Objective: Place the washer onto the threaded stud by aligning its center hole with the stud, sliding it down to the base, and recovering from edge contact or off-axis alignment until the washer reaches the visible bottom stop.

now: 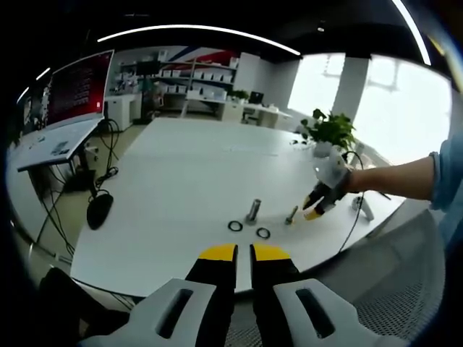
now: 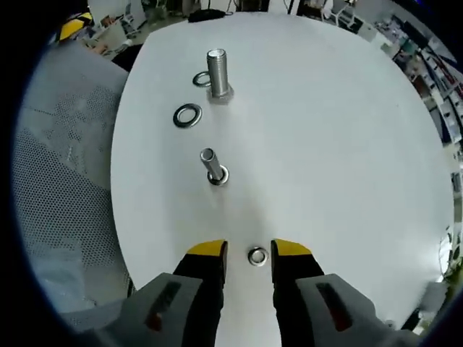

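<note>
Now the right tool point(image 2: 249, 249), jaws apart, straddles a small silver washer point(image 2: 257, 256) lying flat on the white surface point(image 2: 325, 144) near its edge; a shallow pinch could skid it. The left tool point(image 1: 244, 252) sits closed.

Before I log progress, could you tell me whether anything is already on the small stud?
A washer already rings the small stud at its base. Three more lie flat on the table. What's beneath that washer is covered.

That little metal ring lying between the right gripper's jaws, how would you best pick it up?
The small washer lies flat on the white table, so come straight down and pinch its outer rim on opposite edges. The right gripper is open with a jaw on either side.
</note>
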A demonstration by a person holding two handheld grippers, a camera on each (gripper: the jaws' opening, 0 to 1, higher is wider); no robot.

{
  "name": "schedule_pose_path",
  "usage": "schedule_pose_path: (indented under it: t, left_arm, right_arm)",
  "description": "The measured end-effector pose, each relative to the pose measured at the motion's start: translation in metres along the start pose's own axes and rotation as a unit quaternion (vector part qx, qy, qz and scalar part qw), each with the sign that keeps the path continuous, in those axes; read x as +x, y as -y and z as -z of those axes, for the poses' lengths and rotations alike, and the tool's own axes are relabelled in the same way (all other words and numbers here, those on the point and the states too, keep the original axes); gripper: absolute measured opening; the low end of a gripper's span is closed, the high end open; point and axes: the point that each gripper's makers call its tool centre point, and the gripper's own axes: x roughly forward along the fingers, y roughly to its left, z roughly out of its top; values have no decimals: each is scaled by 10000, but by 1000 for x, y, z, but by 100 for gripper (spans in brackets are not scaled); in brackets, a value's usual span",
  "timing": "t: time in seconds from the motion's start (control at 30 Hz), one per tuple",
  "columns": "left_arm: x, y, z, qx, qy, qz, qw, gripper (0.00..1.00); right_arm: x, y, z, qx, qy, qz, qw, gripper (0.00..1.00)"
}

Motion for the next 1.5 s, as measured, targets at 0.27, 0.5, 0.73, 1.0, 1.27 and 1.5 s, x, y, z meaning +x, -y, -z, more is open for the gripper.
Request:
schedule_pose_path:
  t: [0.27, 0.5, 0.73, 1.0, 1.27, 1.5]
  left_arm:
    - [0, 0, 0, -6, 6, -4, 10000, 4]
    - [0, 0, 0, -8, 2, -12, 10000, 4]
    - [0, 0, 0, -5, -5, -15, 10000, 4]
    - [0, -1, 0, -2, -12, -18, 10000, 4]
    - [0, -1, 1, 2, -22, -20, 10000, 4]
    - [0, -1, 1, 4, -25, -18, 10000, 4]
  right_arm:
    - [3, 3, 13, 105, -140, -77, 9998, 25]
    - [5, 3, 13, 275, -114, -205, 9993, 21]
    - [4, 5, 13, 442, -87, -126, 9989, 16]
    - [7, 5, 12, 177, -318, -9, 9993, 15]
    - [7, 6, 12, 342, -530, -114, 9979, 15]
    - [6, 3, 11, 444, -547, -91, 9975, 14]
